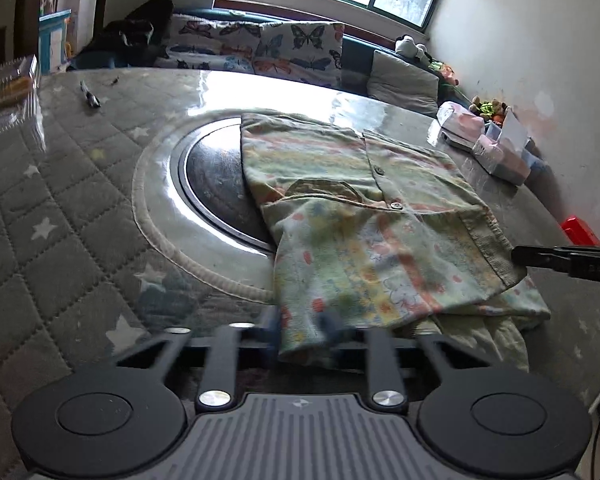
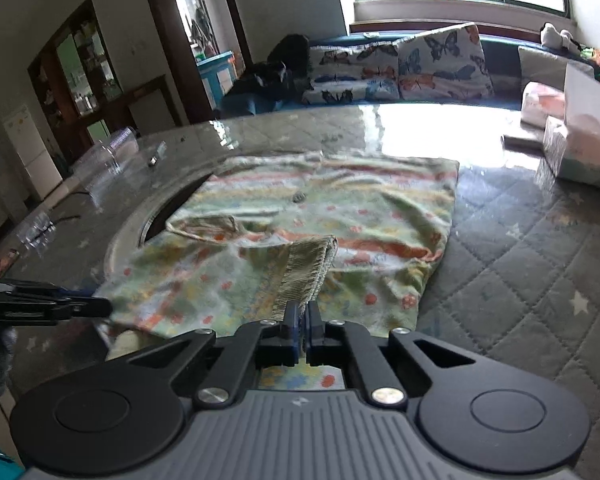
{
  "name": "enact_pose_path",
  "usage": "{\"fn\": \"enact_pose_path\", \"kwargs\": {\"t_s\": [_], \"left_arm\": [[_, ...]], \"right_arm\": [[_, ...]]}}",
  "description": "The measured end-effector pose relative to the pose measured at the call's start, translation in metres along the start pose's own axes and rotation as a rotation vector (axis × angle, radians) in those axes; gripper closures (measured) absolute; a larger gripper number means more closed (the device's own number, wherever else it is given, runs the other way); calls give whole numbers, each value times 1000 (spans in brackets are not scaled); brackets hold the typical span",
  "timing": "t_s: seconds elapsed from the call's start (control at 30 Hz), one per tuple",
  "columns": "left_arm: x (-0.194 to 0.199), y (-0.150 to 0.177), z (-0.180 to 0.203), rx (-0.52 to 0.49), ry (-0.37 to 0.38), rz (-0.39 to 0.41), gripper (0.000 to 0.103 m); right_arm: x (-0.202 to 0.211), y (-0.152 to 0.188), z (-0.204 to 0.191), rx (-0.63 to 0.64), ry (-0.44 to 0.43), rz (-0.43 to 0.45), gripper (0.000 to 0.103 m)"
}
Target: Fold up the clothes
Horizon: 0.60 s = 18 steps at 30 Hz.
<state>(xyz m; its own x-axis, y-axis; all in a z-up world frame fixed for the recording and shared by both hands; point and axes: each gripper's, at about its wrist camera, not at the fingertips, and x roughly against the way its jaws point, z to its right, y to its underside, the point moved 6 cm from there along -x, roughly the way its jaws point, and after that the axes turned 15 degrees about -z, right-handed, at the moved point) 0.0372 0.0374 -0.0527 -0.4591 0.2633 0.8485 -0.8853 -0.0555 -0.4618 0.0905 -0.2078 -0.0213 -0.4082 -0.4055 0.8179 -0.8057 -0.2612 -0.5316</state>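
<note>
A small pale green printed shirt (image 1: 340,200) with buttons lies on the table, its near part folded over. It also shows in the right wrist view (image 2: 320,208). My left gripper (image 1: 306,332) has its fingers around the shirt's near left edge, with cloth between them; the fingers are blurred. My right gripper (image 2: 302,316) is shut on the ribbed sleeve cuff (image 2: 308,272) and holds it up over the shirt. The right gripper's tip (image 1: 540,258) shows at the shirt's right edge. The left gripper (image 2: 84,306) shows at the shirt's left corner.
The table (image 1: 80,208) has a quilted star-patterned cover under clear plastic and a round dark inset (image 1: 216,184) partly under the shirt. Tissue packs and boxes (image 1: 496,148) stand far right, clear plastic containers (image 1: 4,96) far left. A butterfly-cushioned bench (image 1: 260,48) stands behind.
</note>
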Motion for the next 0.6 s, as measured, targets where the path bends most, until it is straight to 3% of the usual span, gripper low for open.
{"fn": "enact_pose_path", "kwargs": {"t_s": [0.07, 0.3, 0.6], "left_arm": [[2, -1, -2, -7, 2, 5, 93], [7, -4, -10, -19, -21, 4, 91], [12, -47, 12, -65, 5, 58, 90]], "right_arm": [[6, 2, -1, 5, 2, 8, 101], [-15, 13, 12, 3, 33, -88, 98], [-24, -29, 0, 66, 37, -13, 94]]}}
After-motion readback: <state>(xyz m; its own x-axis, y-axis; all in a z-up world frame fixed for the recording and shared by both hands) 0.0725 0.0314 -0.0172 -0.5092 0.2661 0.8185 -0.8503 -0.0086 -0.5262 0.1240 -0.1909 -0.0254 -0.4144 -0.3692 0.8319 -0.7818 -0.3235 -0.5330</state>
